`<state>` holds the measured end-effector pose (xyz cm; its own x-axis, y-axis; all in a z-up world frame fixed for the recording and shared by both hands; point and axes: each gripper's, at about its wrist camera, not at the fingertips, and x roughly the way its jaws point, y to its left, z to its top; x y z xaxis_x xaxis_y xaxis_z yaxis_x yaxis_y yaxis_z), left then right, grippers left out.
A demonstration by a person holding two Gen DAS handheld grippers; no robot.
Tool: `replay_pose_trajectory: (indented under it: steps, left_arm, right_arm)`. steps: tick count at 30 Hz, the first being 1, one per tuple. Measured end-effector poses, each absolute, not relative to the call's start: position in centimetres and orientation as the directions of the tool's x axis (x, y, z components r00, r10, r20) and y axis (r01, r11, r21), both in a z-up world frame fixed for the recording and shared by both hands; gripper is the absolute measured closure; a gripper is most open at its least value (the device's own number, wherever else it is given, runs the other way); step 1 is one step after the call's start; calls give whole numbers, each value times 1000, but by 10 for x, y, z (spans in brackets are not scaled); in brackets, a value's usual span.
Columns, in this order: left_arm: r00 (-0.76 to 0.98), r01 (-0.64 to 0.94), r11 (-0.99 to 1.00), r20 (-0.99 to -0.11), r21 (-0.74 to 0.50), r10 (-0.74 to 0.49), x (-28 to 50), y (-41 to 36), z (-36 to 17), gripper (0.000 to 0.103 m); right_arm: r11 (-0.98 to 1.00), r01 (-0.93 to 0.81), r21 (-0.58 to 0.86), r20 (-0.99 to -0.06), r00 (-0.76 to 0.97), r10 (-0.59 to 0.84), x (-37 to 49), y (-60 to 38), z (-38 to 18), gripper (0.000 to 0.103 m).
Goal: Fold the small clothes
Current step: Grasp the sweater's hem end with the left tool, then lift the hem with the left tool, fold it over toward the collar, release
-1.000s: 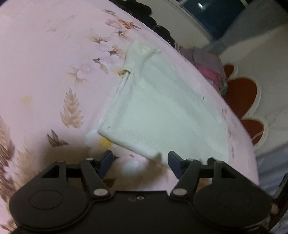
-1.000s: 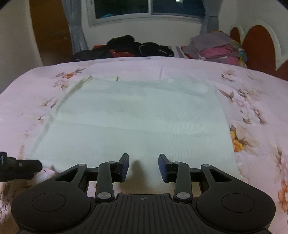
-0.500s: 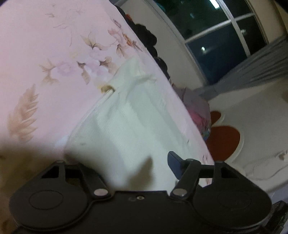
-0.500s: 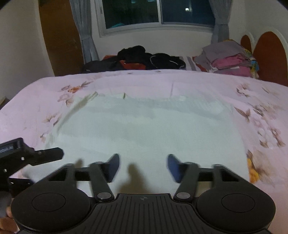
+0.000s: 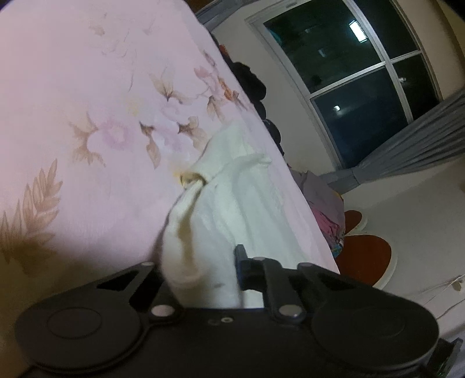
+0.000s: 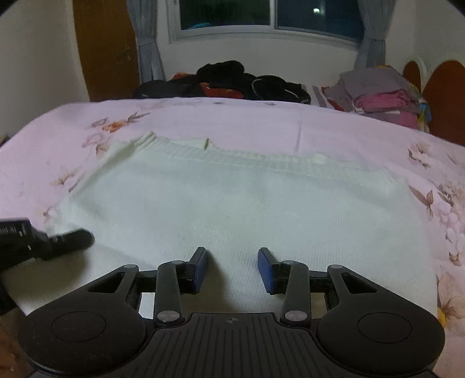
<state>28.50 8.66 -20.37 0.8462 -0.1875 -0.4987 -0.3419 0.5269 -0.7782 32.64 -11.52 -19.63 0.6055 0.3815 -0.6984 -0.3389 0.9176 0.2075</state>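
Left wrist view, near: the left gripper (image 5: 203, 276) is clamped on a bunched corner of the white knit garment (image 5: 232, 203) — cloth fills the gap, hiding the left pad, only the right pad's blue edge showing. The gripper is rolled, so the bed runs diagonally across the frame. The garment's edge rises in a fold toward the jaws; the rest lies on the pink floral bedsheet (image 5: 87, 116). Further off: a dark window (image 5: 363, 87) and grey curtain (image 5: 421, 145) — seen at a steep slant here.

Right wrist view, near: the right gripper (image 6: 232, 269) sits level w/ jaws partway apart, blue pads over the garment's near hem, nothing pinched btw them; can't tell if the tips touch the cloth. At left, the left gripper (image 6: 58, 241) reaches in at the garment's near-left corner — only this view shows both tools. The garment (image 6: 232, 197) lies spread flat on the sheet (image 6: 348, 130), ribbed edge on the far side. Beyond: a dark clothes heap (image 6: 232, 78), a stack of folded clothes (image 6: 377, 90) at right, then the window (image 6: 270, 14).
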Motion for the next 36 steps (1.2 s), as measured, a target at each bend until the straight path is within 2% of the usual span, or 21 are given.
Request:
replay_pose_trajectory:
  steps: [4, 10, 17, 22, 24, 25, 28, 29, 30, 32, 36]
  left_arm:
    - [858, -309, 606, -489, -733, -154, 283, 77, -185, 96]
    - [875, -180, 807, -466, -562, -130, 290, 39, -138, 96]
    - [850, 144, 929, -438, -342, -293, 310, -49, -95, 96]
    - [773, 304, 916, -494, -263, -398, 314, -121, -105, 96]
    - [719, 354, 908, -555, -226, -419, 316, -147, -119, 95]
    - [701, 360, 909, -581, -212, -413, 315, -159, -128, 93]
    - [642, 384, 901, -643, -202, -418, 308, -181, -146, 78]
    - [645, 389, 902, -644, -186, -412, 302, -186, -149, 68]
    - [648, 401, 898, -638, -180, -417, 296, -189, -148, 54]
    - [631, 418, 884, -634, -207, -447, 288, -192, -144, 35]
    - [574, 492, 831, -622, -259, -533, 271, -189, -127, 33]
  right_arm:
    - [921, -365, 140, -694, 627, 354, 321, -105, -201, 63]
    - [911, -354, 211, -688, 609, 396, 325, -115, -198, 63]
    - [916, -229, 330, -642, 657, 396, 316, -177, -180, 63]
    - [935, -114, 337, -648, 692, 318, 305, -248, -175, 63]
    - [940, -67, 334, -662, 693, 285, 301, -274, -176, 63]
    - [938, -50, 344, -667, 690, 281, 299, -285, -178, 63]
    - [932, -9, 363, -672, 690, 269, 292, -311, -179, 63]
    - [926, -1, 377, -669, 692, 273, 290, -318, -178, 63]
    - [920, 1, 391, -662, 695, 280, 288, -322, -177, 63]
    - [910, -7, 414, -646, 702, 299, 287, -329, -173, 63]
    - [871, -44, 490, -626, 678, 386, 286, -329, -170, 63]
